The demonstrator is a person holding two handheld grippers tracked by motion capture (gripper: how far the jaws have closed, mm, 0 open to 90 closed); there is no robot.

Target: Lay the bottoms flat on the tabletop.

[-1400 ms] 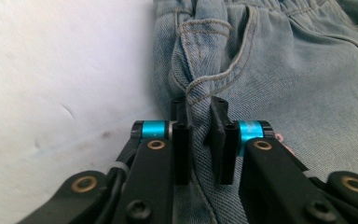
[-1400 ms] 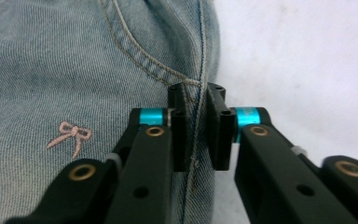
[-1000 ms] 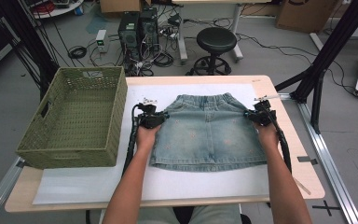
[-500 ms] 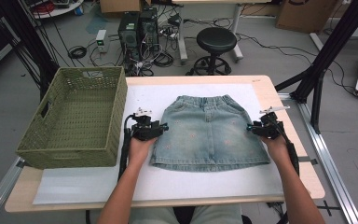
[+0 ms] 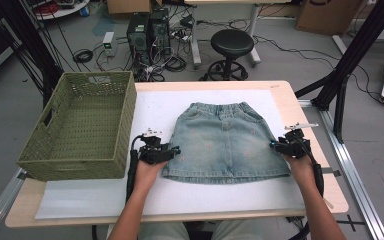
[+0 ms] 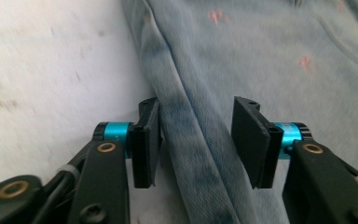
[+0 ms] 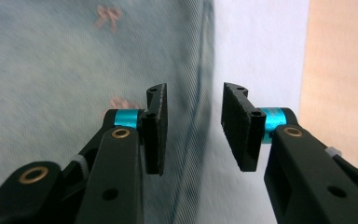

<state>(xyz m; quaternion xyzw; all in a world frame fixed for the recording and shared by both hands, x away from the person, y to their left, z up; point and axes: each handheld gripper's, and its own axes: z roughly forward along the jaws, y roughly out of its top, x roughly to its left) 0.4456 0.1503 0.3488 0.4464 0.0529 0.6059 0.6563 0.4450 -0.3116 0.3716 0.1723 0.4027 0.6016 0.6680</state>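
Between each gripper's parted, just-opening jaws we see a side seam of the skirt, left gripper and right gripper unclamped.

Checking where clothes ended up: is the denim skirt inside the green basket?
No, the denim skirt lies flat on the white mat, beside the green basket, which holds nothing.

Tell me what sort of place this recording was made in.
Most likely a robotics lab or data-collection workspace. Computer towers and loose cables sit on the floor behind the wooden table, black frame struts stand beside it, and a stool waits nearby.
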